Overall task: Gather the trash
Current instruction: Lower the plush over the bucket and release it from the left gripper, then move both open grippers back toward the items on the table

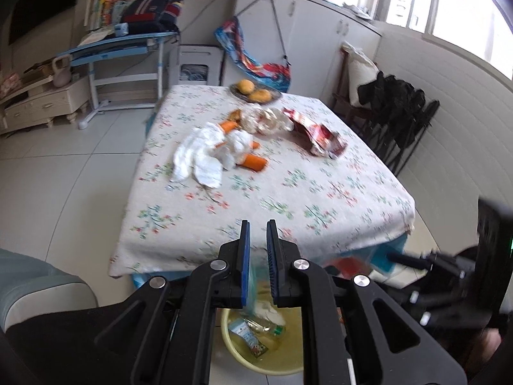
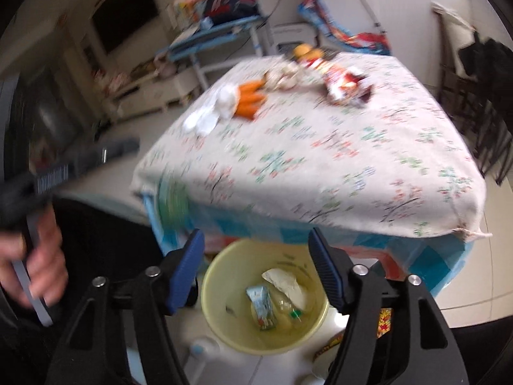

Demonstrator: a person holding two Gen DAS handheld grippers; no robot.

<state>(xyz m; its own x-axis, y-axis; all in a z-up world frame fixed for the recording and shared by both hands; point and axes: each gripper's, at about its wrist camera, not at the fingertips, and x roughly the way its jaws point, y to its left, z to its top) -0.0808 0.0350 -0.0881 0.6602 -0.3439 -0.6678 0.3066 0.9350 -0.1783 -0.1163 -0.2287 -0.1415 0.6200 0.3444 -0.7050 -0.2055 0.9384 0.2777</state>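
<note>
Two handheld grippers hover over a pale yellow trash bin standing on the tiled floor just below the near edge of a table with a floral tablecloth. The left gripper has its two blue pads drawn close together with only a narrow gap, and nothing is pinched between them. The right gripper has its two blue pads spread wide apart, empty, directly above the bin's mouth. Inside the bin lie a white crumpled tissue, one small blue drink carton and what looks like a clear plastic bottle with a green cap. On the tabletop, well apart from the grippers, trash remains: one bunch of white tissues, about three orange carrot pieces, one heap of pale peelings and one torn red-and-white snack wrapper. At the far edge sits one plate holding about three oranges. A person's hand grips the left tool's handle.
</note>
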